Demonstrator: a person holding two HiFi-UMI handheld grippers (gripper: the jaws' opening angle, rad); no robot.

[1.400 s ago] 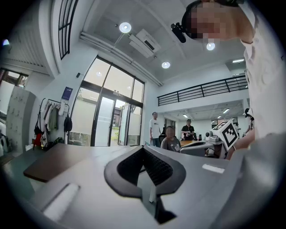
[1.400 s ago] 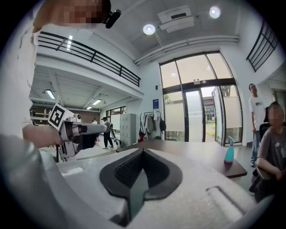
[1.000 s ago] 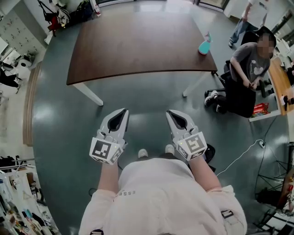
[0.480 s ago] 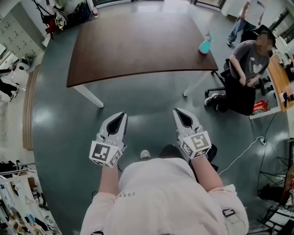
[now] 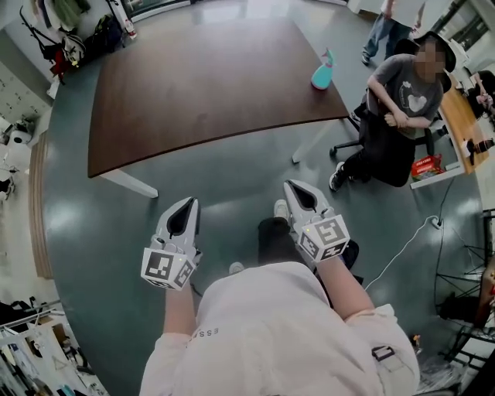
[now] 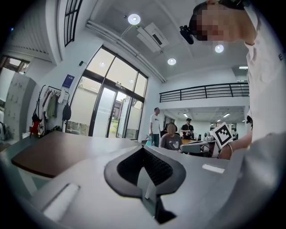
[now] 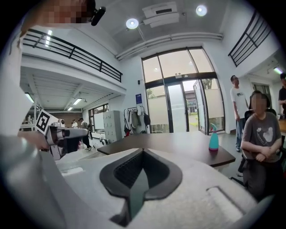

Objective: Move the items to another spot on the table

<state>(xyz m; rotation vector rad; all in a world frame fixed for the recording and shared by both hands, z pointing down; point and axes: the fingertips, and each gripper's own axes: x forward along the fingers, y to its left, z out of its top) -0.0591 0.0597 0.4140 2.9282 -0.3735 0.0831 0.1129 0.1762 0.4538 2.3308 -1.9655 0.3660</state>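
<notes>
A teal spray bottle [image 5: 322,71] stands near the right corner of a dark brown table [image 5: 201,85]; the right gripper view shows the bottle [image 7: 214,138] on the table [image 7: 178,145] too. My left gripper [image 5: 182,209] is held over the floor in front of the table, its jaws shut with nothing between them. My right gripper [image 5: 295,190] hangs beside it, also shut and empty. Both are well short of the table's near edge. In the left gripper view the table [image 6: 58,150] lies at the left.
A person in a grey shirt [image 5: 398,93] sits on a chair right of the table, another person [image 5: 383,23] stands behind. An orange desk [image 5: 456,116] is at the far right, a cable [image 5: 402,259] runs over the floor. Coats [image 5: 62,19] hang at the back left.
The view has shifted: the table and seated person sit further left and higher in frame. Both grippers stayed shut, the left one a little lower and further left.
</notes>
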